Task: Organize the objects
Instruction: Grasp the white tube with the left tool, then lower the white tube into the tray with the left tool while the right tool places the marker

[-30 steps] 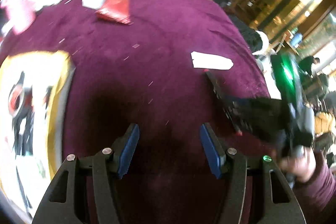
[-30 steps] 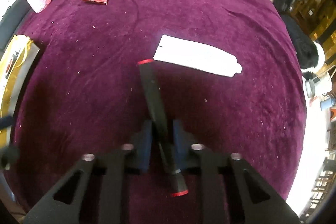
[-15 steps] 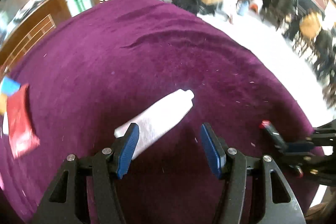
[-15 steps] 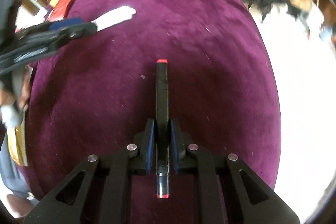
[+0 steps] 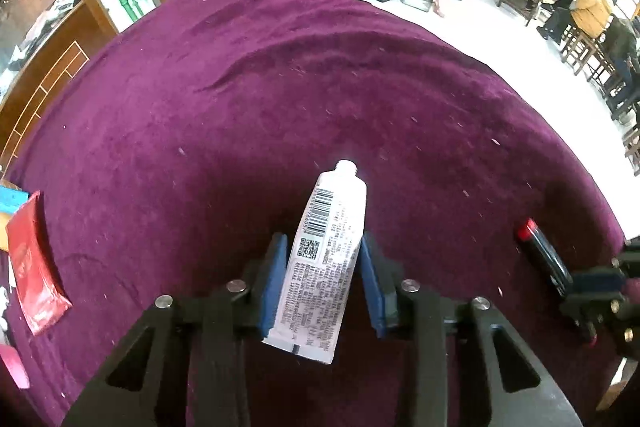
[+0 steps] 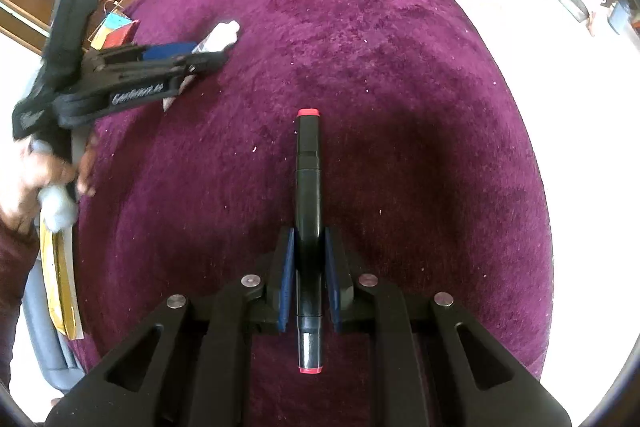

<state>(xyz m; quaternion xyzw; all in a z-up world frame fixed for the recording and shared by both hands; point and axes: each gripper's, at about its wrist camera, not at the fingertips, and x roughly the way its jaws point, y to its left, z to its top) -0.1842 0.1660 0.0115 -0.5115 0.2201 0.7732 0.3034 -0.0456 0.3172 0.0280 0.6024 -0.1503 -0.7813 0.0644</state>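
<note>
My left gripper is shut on a white tube with a barcode, its capless nozzle pointing away from me, above the purple velvet table. My right gripper is shut on a black marker with red ends, pointing forward over the table. The marker and right gripper also show at the right edge of the left wrist view. The left gripper with the tube shows at the upper left of the right wrist view.
A red packet and a blue-and-yellow item lie at the table's left edge. A yellow package lies at the near left edge. Chairs and seated people stand beyond the table on a white floor.
My left gripper has swung right over the white tube and closed on it. My right gripper has turned right and holds the marker straight ahead.
</note>
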